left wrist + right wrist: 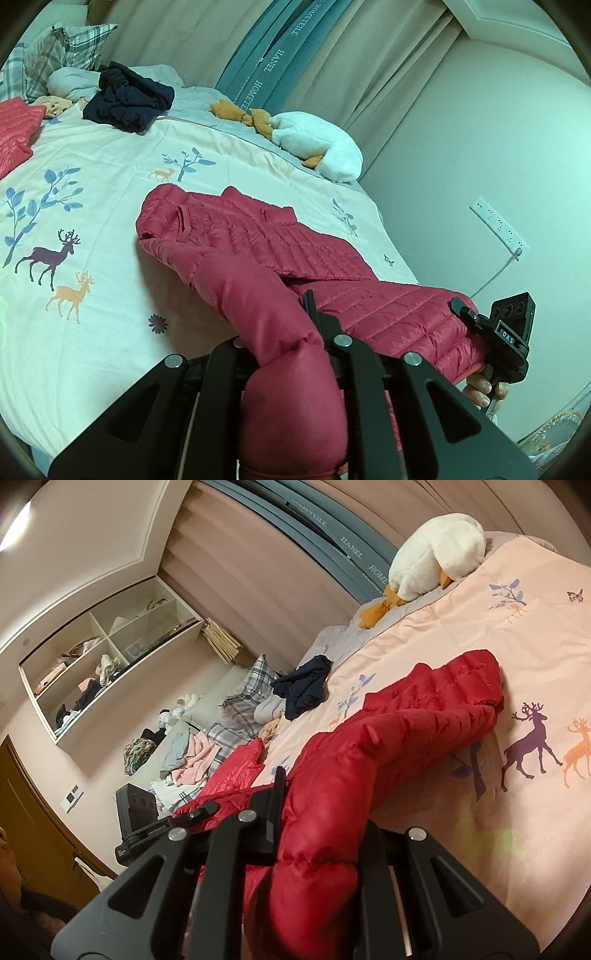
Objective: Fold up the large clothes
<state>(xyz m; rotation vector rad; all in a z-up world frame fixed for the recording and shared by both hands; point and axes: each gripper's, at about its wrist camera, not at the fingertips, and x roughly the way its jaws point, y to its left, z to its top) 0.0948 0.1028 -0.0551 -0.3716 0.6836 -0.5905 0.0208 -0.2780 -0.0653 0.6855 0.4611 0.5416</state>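
Both tools pinch the red down jacket (258, 240): left tool (291, 332) and right tool (317, 805) each clamp puffy fabric above the bed (110, 206).

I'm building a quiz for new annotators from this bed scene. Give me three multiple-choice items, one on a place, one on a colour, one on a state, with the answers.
1. Where does the white plush goose lie?
A. at the bed's far edge by the curtain
B. on the plaid pillow
C. on the floor

2. What colour is the crumpled garment near the plaid pillows?
A. yellow
B. dark navy
C. white

3. How does the left gripper stand?
A. open above the bed
B. shut on nothing
C. shut on the red down jacket

Answers:
1 A, the goose rests along the bedspread edge in front of the curtain.
2 B, the heap looks almost black-blue.
3 C, red quilted fabric bunches between its fingers; the right gripper grips the jacket likewise.
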